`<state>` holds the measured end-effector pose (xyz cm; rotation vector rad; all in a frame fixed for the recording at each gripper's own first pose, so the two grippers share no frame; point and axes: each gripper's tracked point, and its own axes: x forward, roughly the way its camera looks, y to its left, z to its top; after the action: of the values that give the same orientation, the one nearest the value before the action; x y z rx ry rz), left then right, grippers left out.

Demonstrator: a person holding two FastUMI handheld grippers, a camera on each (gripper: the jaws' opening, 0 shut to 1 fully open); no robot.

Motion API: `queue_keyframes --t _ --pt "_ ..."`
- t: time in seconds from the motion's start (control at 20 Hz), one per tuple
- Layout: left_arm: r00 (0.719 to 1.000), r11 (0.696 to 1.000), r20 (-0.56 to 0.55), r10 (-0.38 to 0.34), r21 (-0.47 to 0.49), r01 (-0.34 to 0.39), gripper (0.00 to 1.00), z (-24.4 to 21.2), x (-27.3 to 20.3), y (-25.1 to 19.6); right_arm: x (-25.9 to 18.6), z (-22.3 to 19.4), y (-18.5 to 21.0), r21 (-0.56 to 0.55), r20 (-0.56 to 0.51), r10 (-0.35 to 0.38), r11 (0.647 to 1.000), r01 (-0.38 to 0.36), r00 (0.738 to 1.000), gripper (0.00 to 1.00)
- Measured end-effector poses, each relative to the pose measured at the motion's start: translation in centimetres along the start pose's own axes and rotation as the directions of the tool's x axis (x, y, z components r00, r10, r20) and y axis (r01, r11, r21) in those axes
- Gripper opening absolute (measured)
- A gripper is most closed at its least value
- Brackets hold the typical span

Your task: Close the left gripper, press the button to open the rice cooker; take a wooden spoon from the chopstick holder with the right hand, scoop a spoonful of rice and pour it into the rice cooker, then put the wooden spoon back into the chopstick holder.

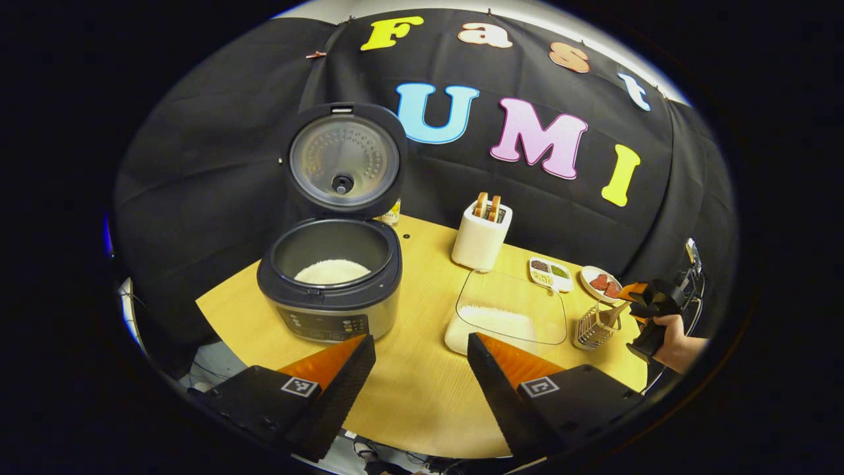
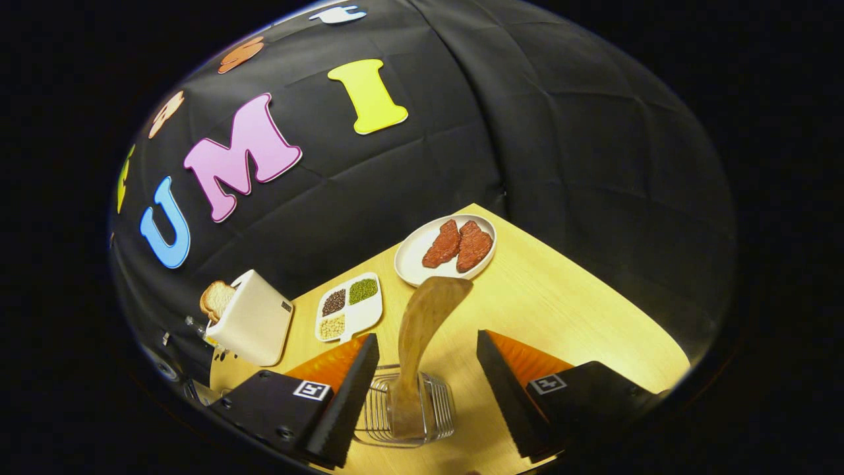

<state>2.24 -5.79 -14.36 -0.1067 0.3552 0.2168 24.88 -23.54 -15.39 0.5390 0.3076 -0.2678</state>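
The rice cooker (image 1: 331,284) stands with its lid (image 1: 344,160) raised, white rice (image 1: 331,271) in its pot. A tray of rice (image 1: 501,322) under a clear cover lies to its right. My left gripper (image 1: 422,346) hovers open above the table in front of both. The wire chopstick holder (image 2: 405,406) (image 1: 593,327) holds the wooden spoon (image 2: 425,316), bowl end up. My right gripper (image 2: 427,343) is open, its fingers standing on either side of the spoon without touching it. In the left gripper view the right gripper (image 1: 649,300) is held by a hand (image 1: 679,343) beside the holder.
A white toaster (image 1: 481,232) (image 2: 254,316) with bread stands at the back. A divided dish of beans (image 2: 349,305) (image 1: 550,272) and a plate with two red pieces (image 2: 446,249) (image 1: 601,282) lie near the holder. The table edge (image 2: 613,300) runs close on the right.
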Motion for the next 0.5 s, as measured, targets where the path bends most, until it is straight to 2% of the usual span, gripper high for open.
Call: queue_keyframes --t 0.05,0.1,0.15,0.2,0.25,0.3,0.35,0.5 --pt "1.000 1.000 -0.008 0.009 -0.001 -0.009 0.95 -0.4 -0.1 0.0 0.7 0.3 0.2 0.010 0.002 0.003 1.000 -0.003 1.000 0.78" --pt "1.000 1.000 -0.017 0.018 0.005 -0.017 0.95 -0.9 -0.1 0.1 1.4 0.6 0.3 0.017 0.001 0.001 1.000 -0.001 1.000 0.76" --pt "0.999 1.000 -0.028 0.026 0.013 -0.026 0.95 -1.3 0.0 0.1 1.8 1.0 0.6 0.026 -0.003 0.007 1.000 -0.007 1.000 0.56" --pt "0.999 0.999 -0.038 0.034 0.019 -0.033 0.95 -1.8 0.0 0.1 2.0 1.3 0.7 0.036 -0.005 0.011 0.999 -0.011 1.000 0.47" --pt "0.998 0.999 -0.043 0.036 0.022 -0.035 0.95 -2.0 0.0 0.0 2.6 1.2 0.7 0.054 -0.012 0.004 0.999 -0.003 1.000 0.48" --pt "0.999 0.999 -0.044 0.033 0.020 -0.032 0.96 -2.1 -0.1 -0.3 2.5 0.9 0.7 0.073 -0.029 0.010 0.997 -0.008 1.000 0.43" --pt "0.999 1.000 -0.043 0.027 0.016 -0.027 0.96 -2.0 -0.1 -0.5 2.6 0.6 1.0 0.090 -0.056 0.020 0.996 -0.015 0.998 0.29" --pt "0.999 1.000 -0.039 0.000 0.014 0.001 0.96 -2.0 0.3 -1.2 1.9 0.5 1.1 0.111 -0.077 0.031 0.994 -0.022 0.997 0.25"
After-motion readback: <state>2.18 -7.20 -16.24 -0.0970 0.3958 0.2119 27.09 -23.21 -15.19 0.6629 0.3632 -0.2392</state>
